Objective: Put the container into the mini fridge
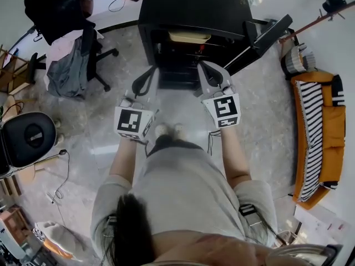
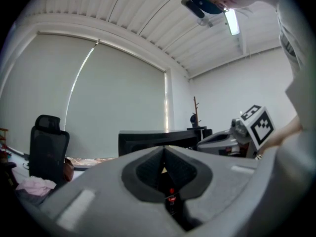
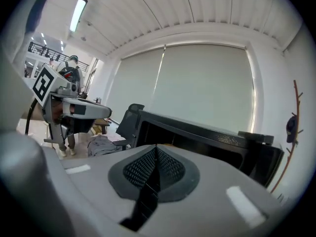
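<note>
The black mini fridge (image 1: pixel 191 4) stands on the floor straight ahead, its door (image 1: pixel 269 35) swung open to the right. A flat cream container (image 1: pixel 188 36) lies on the top shelf inside. My left gripper (image 1: pixel 151 72) and right gripper (image 1: pixel 204 66) are held side by side just in front of the open compartment, both shut with nothing in them. In the left gripper view the pads (image 2: pixel 148 169) meet, and the fridge (image 2: pixel 148 138) shows beyond them. The right gripper view has its pads (image 3: pixel 168 169) pressed together before the fridge (image 3: pixel 197 132).
An office chair (image 1: pixel 72 49) draped with clothes stands at the left, and a black round case (image 1: pixel 28 137) lies lower left. An orange sofa (image 1: pixel 321 132) with a striped cushion runs along the right. My feet (image 1: pixel 169 129) are on the pale floor behind the grippers.
</note>
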